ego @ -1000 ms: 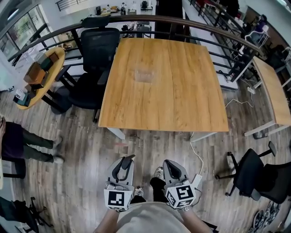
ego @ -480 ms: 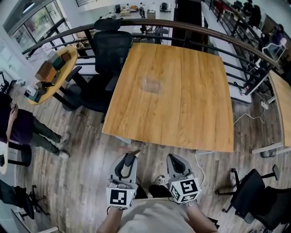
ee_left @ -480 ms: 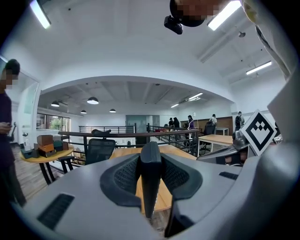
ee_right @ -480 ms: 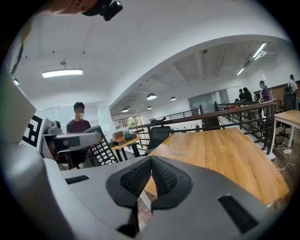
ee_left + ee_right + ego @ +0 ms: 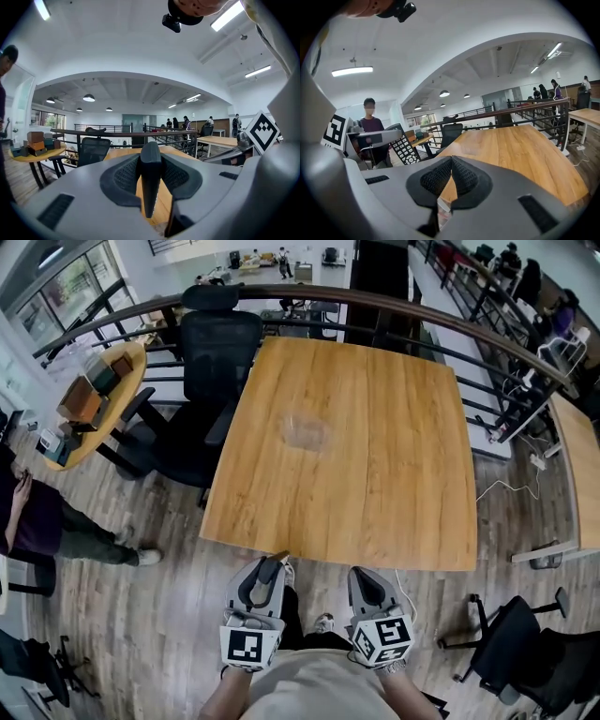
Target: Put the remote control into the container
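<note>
The jaws of the left gripper [image 5: 151, 161] clamped the remote control [image 5: 150, 199] edge-on, ready for carrying. In the right gripper view, the right gripper [image 5: 451, 165] had its jaws together, empty. In the head view, both hung short of the bench [image 5: 394, 502]; the container [image 5: 305, 432] sat mid-bench, well apart.

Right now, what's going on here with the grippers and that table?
A person stands at the near edge of the wooden table, a gripper in each hand. The left gripper is shut on the remote control; the right gripper is shut and empty. The clear container sits on the table ahead.
</note>
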`<act>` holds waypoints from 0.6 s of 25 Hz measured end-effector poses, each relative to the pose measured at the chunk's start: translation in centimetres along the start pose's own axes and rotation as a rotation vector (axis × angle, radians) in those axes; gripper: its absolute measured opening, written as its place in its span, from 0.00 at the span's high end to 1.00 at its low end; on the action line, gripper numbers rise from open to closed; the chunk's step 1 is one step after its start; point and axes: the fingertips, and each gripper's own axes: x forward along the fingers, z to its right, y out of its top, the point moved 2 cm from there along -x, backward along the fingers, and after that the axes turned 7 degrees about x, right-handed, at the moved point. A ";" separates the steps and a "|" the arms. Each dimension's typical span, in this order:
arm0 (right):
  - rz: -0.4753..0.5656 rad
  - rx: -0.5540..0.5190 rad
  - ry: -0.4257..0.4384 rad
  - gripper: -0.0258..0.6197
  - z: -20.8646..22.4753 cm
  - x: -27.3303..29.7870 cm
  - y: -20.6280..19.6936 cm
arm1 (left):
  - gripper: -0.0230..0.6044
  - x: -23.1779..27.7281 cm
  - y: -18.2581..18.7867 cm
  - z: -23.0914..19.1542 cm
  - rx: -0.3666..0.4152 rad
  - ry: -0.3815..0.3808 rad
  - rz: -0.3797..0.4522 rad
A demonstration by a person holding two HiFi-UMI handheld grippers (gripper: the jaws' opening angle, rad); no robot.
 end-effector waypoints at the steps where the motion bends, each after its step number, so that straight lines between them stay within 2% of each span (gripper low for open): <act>1: -0.001 0.003 -0.019 0.93 0.5 0.9 0.3 | 0.77 1.3 -0.1 -0.6 -0.004 -0.013 0.000; 6: 0.000 0.013 -0.091 0.93 1.9 6.7 2.8 | 0.77 8.7 -0.3 -4.3 -0.007 -0.095 0.013; 15: 0.041 0.028 -0.185 0.93 0.6 16.7 8.0 | 0.77 19.5 1.0 -12.2 0.015 -0.210 0.050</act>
